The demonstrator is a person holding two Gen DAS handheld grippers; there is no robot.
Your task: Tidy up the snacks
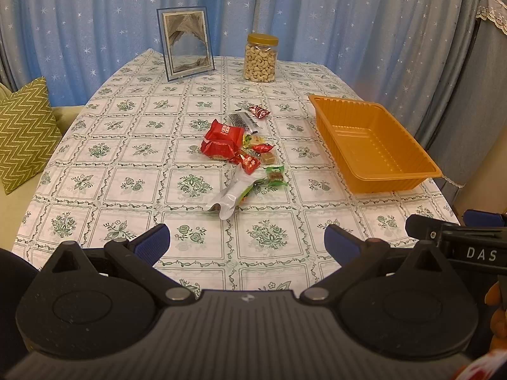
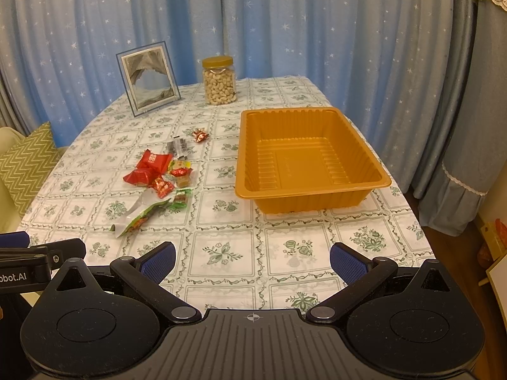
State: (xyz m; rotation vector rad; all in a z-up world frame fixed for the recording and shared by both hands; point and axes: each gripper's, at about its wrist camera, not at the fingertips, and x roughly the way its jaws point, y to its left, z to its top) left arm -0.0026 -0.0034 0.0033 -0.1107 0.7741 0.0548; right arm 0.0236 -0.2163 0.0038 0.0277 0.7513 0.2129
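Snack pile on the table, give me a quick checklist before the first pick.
1. Left claw open and empty: ok.
2. Right claw open and empty: ok.
3. Orange tray empty, upright, on the table: ok.
4. Snack pile unobstructed, beside the tray, not touching it: ok.
5. Snacks separated for single grasps: not ok, several overlap.
6. Cashew jar lid on, standing clear behind the pile: ok.

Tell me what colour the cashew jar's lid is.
Gold-yellow: the cashew jar's lid shows best in the left wrist view.
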